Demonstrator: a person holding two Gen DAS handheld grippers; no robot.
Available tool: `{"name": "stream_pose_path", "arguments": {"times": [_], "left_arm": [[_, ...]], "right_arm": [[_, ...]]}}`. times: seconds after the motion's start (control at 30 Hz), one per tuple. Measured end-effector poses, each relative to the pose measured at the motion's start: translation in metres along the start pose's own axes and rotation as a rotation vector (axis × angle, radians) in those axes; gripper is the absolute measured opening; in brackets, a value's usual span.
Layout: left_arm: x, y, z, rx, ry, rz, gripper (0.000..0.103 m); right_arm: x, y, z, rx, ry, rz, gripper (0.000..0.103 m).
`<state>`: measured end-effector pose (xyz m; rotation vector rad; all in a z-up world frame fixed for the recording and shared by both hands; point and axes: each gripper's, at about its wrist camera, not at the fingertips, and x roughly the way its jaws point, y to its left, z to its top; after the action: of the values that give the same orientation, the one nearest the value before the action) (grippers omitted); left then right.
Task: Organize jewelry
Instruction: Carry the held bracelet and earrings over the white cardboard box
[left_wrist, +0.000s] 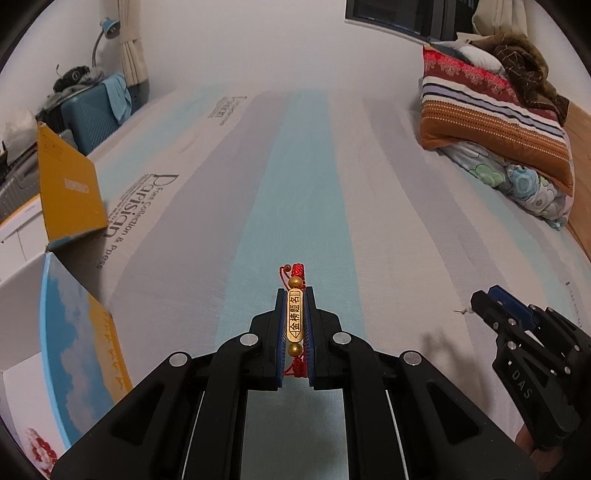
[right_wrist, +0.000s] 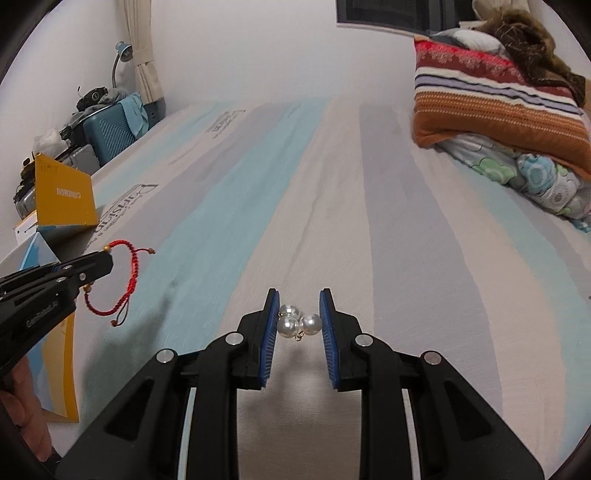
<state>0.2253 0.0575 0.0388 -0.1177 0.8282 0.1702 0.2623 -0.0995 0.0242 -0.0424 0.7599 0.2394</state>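
Two tools in view, one per hand, both raised over the bed (left_wrist: 332, 184) with its striped blue, grey and white sheet.

Left tool (left_wrist: 295, 295): clenched on one red cord bracelet (left_wrist: 295, 321). The gold bar charm with black characters sits lengthwise between the blue pads, one gold bead at each end of the bar, so two beads next to it. Red braided cord sticks out past the tips at 12 o'clock and bunches behind the bar at 6 o'clock. In the right wrist view the same tool (right_wrist: 107, 258) is at 9 o'clock, with the bracelet (right_wrist: 118, 280) hanging as a loop off its tip, clear of the sheet, two loose cord ends with small beads.

Right tool (right_wrist: 297, 295): grasping a cluster of pearls (right_wrist: 298, 320) between its blue pads, three pearls counted, small gold rings visible under them. In the left wrist view this tool (left_wrist: 476, 301) is at 4 o'clock, side on, and only a tiny bit of something shows at its tip.

Also there: one open box (left_wrist: 66, 295) with yellow flaps and a blue sky print at 8 to 9 o'clock on the bed edge; one stack of folded bedding (left_wrist: 495, 122) at 2 o'clock, a striped pillow on a floral quilt; one teal suitcase (left_wrist: 92, 110) and one blue desk lamp (left_wrist: 109, 27) at 10 to 11 o'clock.
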Motion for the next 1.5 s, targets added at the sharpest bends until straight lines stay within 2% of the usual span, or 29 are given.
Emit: {"name": "stream_pose_path", "arguments": {"times": [0.4, 0.67, 0.9, 1.13, 1.5], "left_arm": [[-0.022, 0.000, 0.003, -0.007, -0.023, -0.057, 0.008], [-0.066, 0.012, 0.004, -0.022, -0.051, -0.063, 0.008], [-0.122, 0.050, -0.007, -0.044, -0.107, -0.001, 0.008], [-0.169, 0.107, -0.026, -0.083, -0.144, 0.080, 0.008], [-0.194, 0.199, -0.067, -0.175, -0.119, 0.187, 0.008]], "right_arm": [[-0.018, 0.007, 0.002, 0.009, -0.005, 0.028, 0.021], [-0.051, 0.030, 0.010, 0.001, -0.025, 0.076, 0.021], [-0.092, 0.088, 0.013, -0.057, -0.055, 0.154, 0.021], [-0.123, 0.158, 0.006, -0.135, -0.075, 0.235, 0.021], [-0.127, 0.266, -0.020, -0.268, -0.038, 0.322, 0.021]]}}
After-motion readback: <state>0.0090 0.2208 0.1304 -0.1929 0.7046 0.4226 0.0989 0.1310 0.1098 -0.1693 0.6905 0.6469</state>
